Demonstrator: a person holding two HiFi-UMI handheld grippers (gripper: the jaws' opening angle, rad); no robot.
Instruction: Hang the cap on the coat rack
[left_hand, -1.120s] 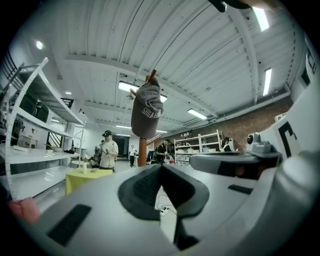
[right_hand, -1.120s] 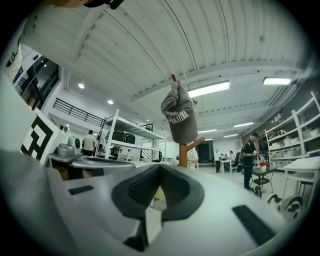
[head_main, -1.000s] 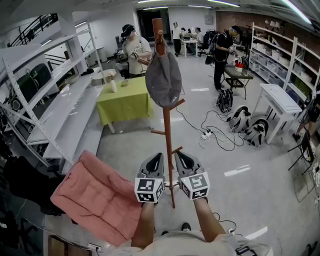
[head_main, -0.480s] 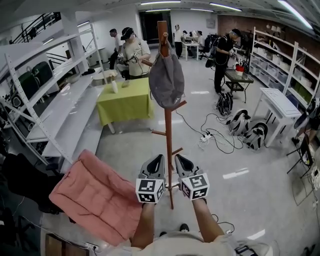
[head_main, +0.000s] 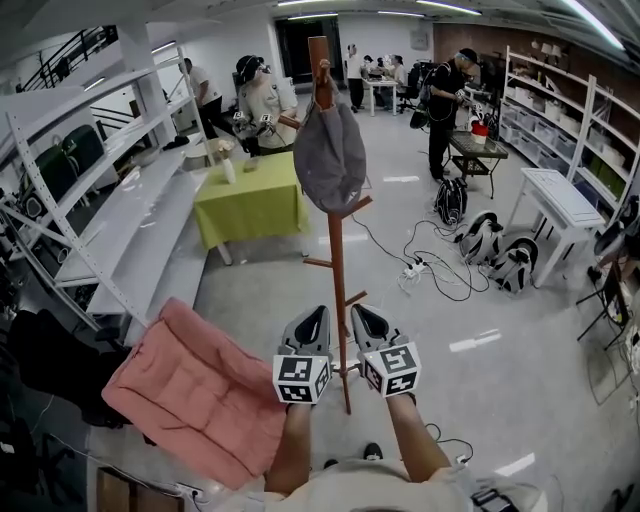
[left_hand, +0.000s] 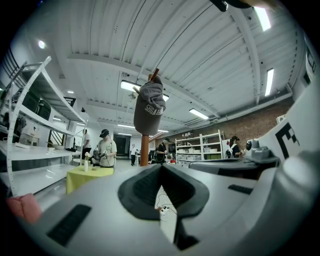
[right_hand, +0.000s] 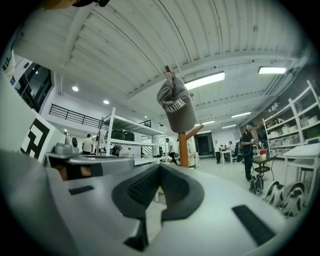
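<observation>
A grey cap (head_main: 327, 155) hangs from a peg near the top of the brown wooden coat rack (head_main: 338, 290), which stands on the floor straight ahead. Both grippers are held low, side by side, in front of the rack's lower pole and well below the cap. My left gripper (head_main: 308, 328) is shut and holds nothing. My right gripper (head_main: 368, 326) is also shut and holds nothing. In the left gripper view the cap (left_hand: 149, 107) and the pole (left_hand: 145, 150) rise above the left gripper (left_hand: 161, 167). In the right gripper view the cap (right_hand: 177, 107) hangs over the right gripper (right_hand: 160, 167).
A pink cushion (head_main: 190, 390) lies at the lower left. White shelving (head_main: 110, 220) lines the left wall. A green-clothed table (head_main: 250, 200) stands behind the rack. Backpacks (head_main: 490, 250) and cables (head_main: 420, 265) lie on the floor at the right, near a white table (head_main: 555, 200). Several people stand at the back.
People in the background have shifted a little. The grippers, the cap and the rack stay as they were.
</observation>
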